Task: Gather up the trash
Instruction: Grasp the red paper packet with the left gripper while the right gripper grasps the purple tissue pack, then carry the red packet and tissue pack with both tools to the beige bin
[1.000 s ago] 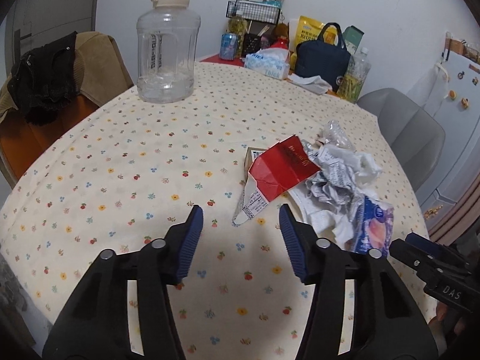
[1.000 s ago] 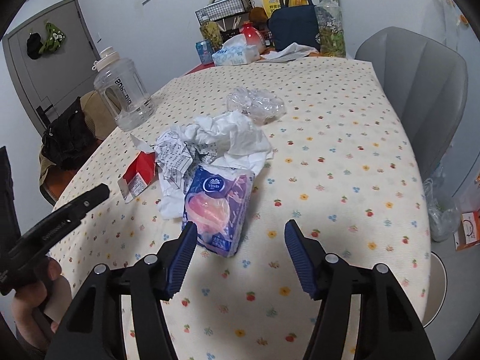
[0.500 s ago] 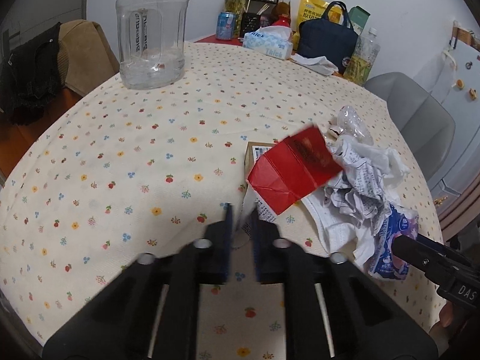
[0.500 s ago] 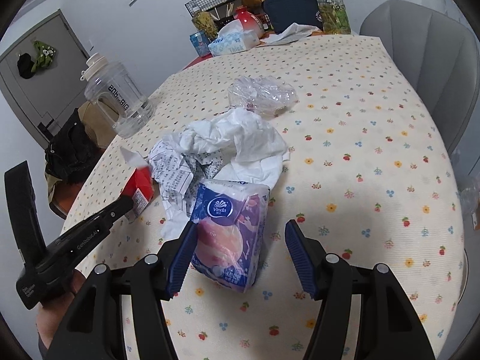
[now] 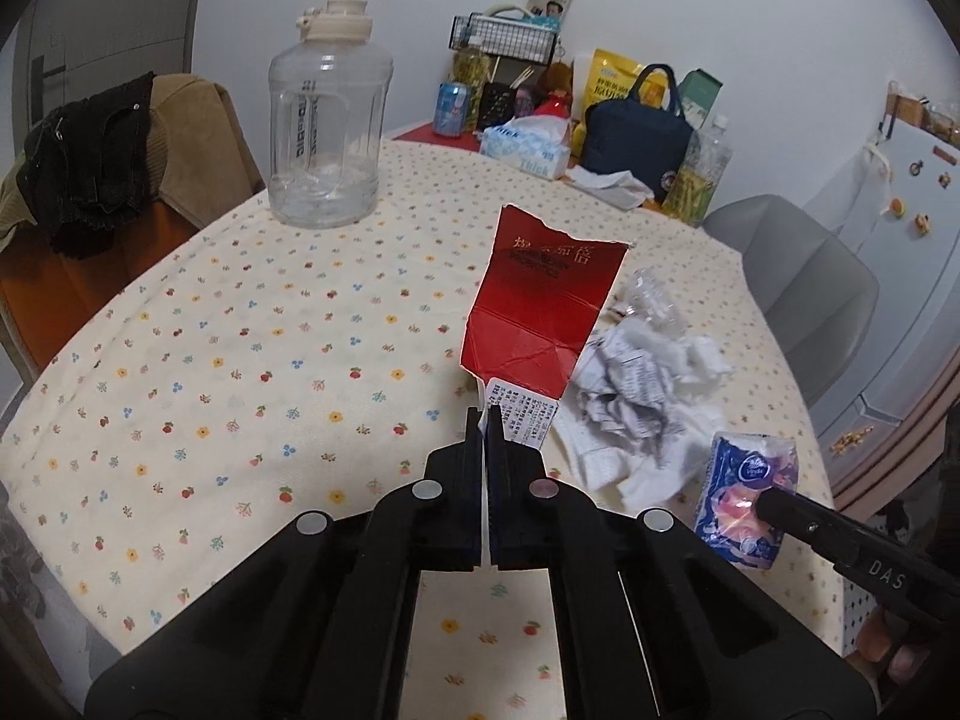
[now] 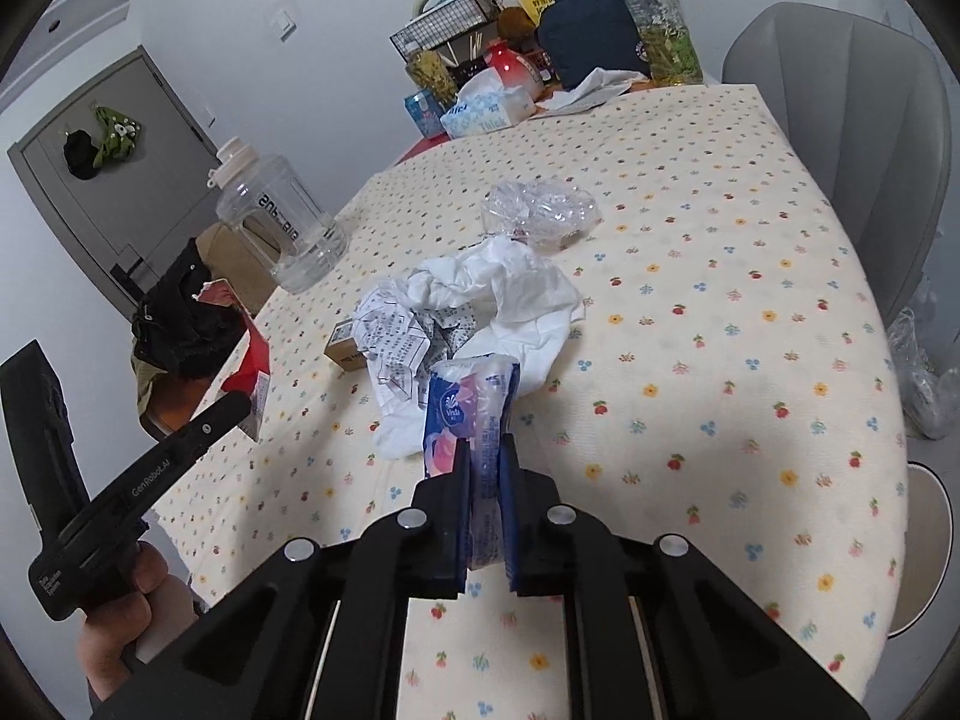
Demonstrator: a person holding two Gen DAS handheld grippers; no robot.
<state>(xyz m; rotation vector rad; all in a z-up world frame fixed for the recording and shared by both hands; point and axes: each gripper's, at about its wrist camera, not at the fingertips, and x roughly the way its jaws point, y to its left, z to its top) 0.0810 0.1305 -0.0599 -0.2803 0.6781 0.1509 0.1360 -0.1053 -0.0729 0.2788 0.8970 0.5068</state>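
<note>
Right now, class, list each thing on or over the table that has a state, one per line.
Left tool: shut on red carton.
Red carton: torn, flattened, lifted upright.
Right tool: shut on tissue pack.
Tissue pack: squeezed, held on end.
Crumpled paper: balled up, lying on tablecloth.
Clear plastic wrapper: crushed, lying.
Water jug: upright, capped, nearly empty.

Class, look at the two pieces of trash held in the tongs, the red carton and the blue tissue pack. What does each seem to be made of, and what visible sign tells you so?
Red carton: probably thin glossy card; it shows sharp fold creases, a torn top edge and stands stiff.
Blue tissue pack: likely soft plastic film; it looks shiny, wrinkled and squeezed between the right tongs.
</note>
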